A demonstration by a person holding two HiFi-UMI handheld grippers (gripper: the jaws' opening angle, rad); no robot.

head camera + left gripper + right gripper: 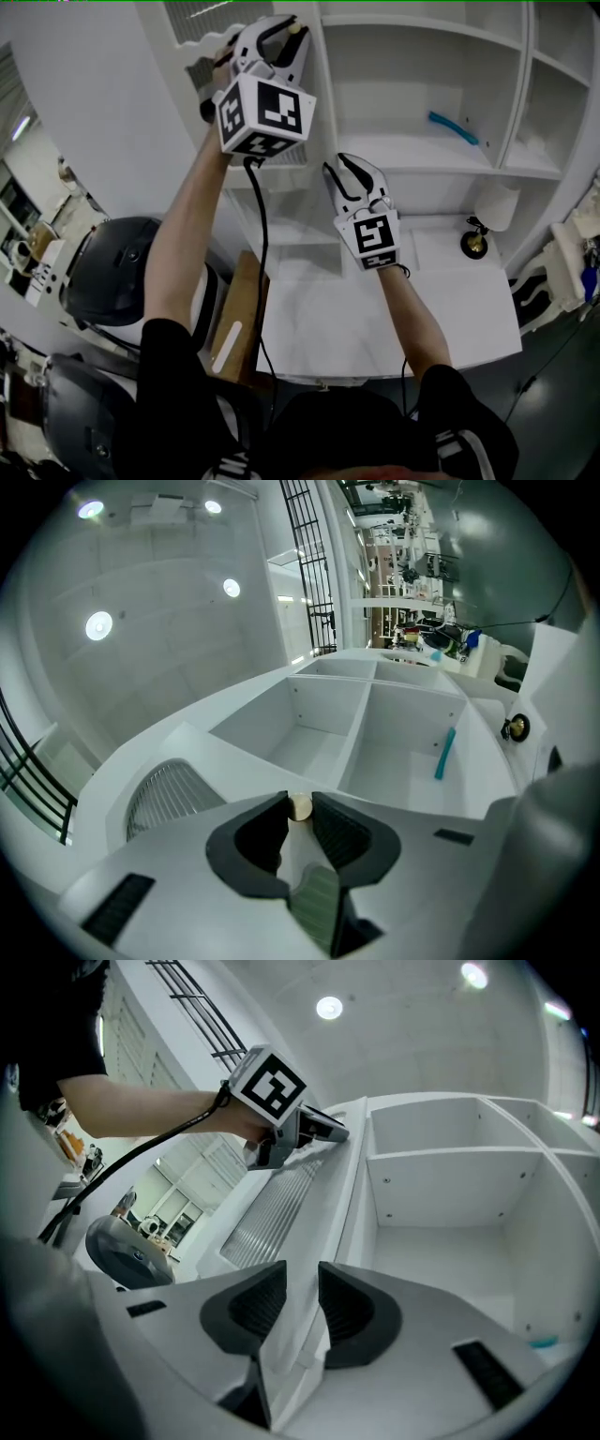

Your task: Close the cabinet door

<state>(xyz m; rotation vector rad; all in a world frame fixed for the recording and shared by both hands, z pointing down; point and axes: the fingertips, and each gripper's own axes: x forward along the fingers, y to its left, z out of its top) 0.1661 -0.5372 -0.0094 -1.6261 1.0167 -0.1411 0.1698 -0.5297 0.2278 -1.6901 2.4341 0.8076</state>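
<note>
The white cabinet [422,112] stands open, and its door [202,23], with a ribbed panel [169,794], swings out at the left. My left gripper [281,33] is raised at the door's top and is shut on a small beige knob [300,808], one pad on each side. Lower down, my right gripper [339,167] straddles the door's free edge. In the right gripper view the edge [309,1241] fills the gap between the pads of that gripper [302,1274]. The left gripper [333,1132] also shows there, higher up the same edge.
A teal stick [455,128] lies on a middle shelf. On the white counter [375,328] stand a black-and-gold object [474,246] and a white cylinder [497,202]. A wooden board [242,314] and dark rounded shells [112,272] sit at lower left.
</note>
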